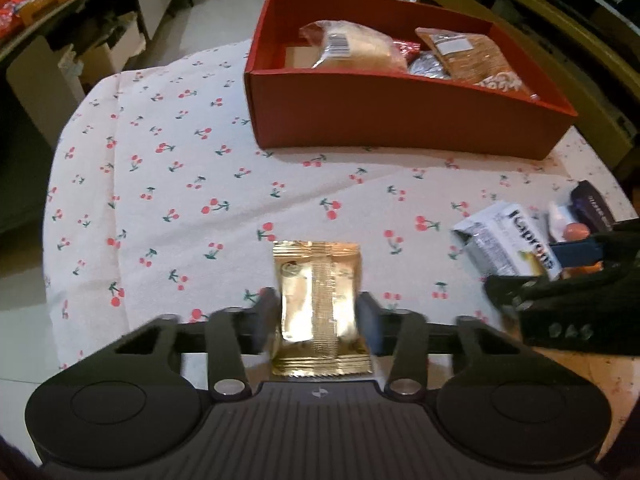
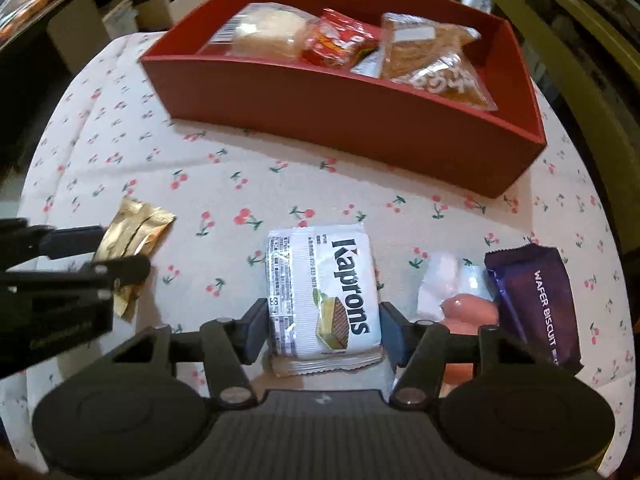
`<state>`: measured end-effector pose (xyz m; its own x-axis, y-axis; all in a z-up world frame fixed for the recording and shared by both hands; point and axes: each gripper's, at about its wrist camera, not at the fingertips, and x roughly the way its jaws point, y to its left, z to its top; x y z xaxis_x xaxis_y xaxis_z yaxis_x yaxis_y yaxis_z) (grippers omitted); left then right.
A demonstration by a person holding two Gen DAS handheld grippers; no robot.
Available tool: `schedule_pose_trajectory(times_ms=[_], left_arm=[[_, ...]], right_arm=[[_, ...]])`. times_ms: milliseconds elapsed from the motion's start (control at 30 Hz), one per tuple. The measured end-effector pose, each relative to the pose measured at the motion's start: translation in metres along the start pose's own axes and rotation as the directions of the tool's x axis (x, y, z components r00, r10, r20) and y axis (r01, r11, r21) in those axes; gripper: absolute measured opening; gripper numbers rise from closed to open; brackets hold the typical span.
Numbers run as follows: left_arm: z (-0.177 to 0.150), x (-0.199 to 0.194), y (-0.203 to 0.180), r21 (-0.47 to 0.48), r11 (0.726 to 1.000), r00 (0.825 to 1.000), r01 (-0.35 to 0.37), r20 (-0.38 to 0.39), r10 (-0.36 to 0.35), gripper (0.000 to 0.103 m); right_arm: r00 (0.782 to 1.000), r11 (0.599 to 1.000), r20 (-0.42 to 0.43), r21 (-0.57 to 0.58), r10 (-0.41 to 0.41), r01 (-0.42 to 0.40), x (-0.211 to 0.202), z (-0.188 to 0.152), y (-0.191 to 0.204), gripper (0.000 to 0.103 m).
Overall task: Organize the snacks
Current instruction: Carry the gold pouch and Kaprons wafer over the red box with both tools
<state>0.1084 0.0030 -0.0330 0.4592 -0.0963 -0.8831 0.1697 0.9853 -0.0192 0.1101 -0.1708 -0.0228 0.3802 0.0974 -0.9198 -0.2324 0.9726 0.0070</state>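
Observation:
My left gripper (image 1: 318,314) is shut on a gold foil snack packet (image 1: 318,280), held just above the cherry-print tablecloth (image 1: 180,168). It also shows in the right wrist view (image 2: 132,236). My right gripper (image 2: 322,330) is shut on a white Kaprons wafer pack (image 2: 322,292), which also shows in the left wrist view (image 1: 508,246). A red box (image 1: 400,116) stands at the far side of the table and holds several bagged snacks (image 2: 272,34). It also shows in the right wrist view (image 2: 360,120).
A purple wafer biscuit pack (image 2: 536,300), a pink sausage (image 2: 470,308) and a clear wrapper (image 2: 440,276) lie right of my right gripper. Shelves and cardboard boxes (image 1: 80,52) stand beyond the table's left edge. A dark cabinet (image 1: 560,40) runs along the right.

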Motion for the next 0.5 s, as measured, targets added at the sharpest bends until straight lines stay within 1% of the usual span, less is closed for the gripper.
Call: schedule_pose_trajectory(times_ms=[33, 200, 333, 500], left_arm=[[0.0, -0.001, 0.0, -0.01, 1.0, 1.0, 0.014, -0.004, -0.014, 0.047], [0.001, -0.003, -0.003, -0.019, 0.999, 1.0, 0.027, 0.005, -0.026, 0.046], [0.006, -0.01, -0.002, -0.033, 0.999, 0.999, 0.042, 0.033, -0.041, 0.046], [0.013, -0.02, -0.006, -0.028, 0.998, 0.996, 0.048, 0.08, -0.046, 0.046]], right_arm=[[1.0, 1.0, 0.006, -0.009, -0.002, 0.002, -0.002, -0.001, 0.001, 0.075], [0.999, 1.0, 0.052, -0.013, -0.017, 0.018, -0.016, -0.004, 0.0, 0.075], [0.994, 1.0, 0.102, -0.003, -0.029, 0.03, -0.027, -0.004, -0.002, 0.075], [0.988, 0.999, 0.148, 0.004, -0.048, 0.048, -0.036, -0.001, -0.003, 0.075]])
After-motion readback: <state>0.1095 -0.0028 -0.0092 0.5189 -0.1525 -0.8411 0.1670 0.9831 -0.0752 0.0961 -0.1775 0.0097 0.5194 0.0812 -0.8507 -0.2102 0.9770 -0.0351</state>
